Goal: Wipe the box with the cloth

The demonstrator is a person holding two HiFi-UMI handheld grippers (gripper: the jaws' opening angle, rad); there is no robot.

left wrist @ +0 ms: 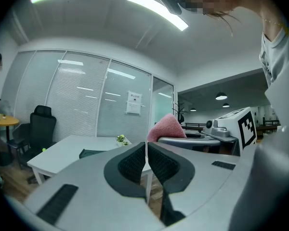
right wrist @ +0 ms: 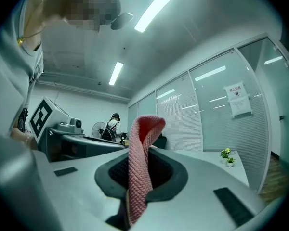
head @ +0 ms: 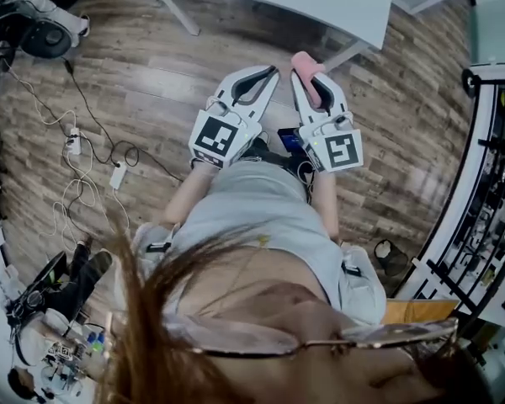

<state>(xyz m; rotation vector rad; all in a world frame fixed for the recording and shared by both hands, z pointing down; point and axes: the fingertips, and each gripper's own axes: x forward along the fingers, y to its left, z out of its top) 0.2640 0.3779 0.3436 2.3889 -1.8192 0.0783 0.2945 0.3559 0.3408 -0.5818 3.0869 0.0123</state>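
Note:
My right gripper (right wrist: pixel 137 170) is shut on a pink knitted cloth (right wrist: pixel 140 162), which stands folded up between its black pads. From the head view the same cloth (head: pixel 305 67) pokes out of the right gripper (head: pixel 310 78) above the wooden floor. Just to its left my left gripper (head: pixel 265 78) is held level; its jaws are shut with nothing between them. The left gripper view shows its pads (left wrist: pixel 135 163) pressed together at my left gripper (left wrist: pixel 147 160), with the cloth (left wrist: pixel 167 127) beyond on the right. No box is visible in any view.
A white table (head: pixel 320 2) stands ahead of both grippers, with a small potted plant (left wrist: pixel 121 139) on it. Cables and a power strip (head: pixel 74 146) lie on the floor to the left. A black metal rack (head: pixel 488 183) lines the right side. A black office chair (left wrist: pixel 38 129) stands far left.

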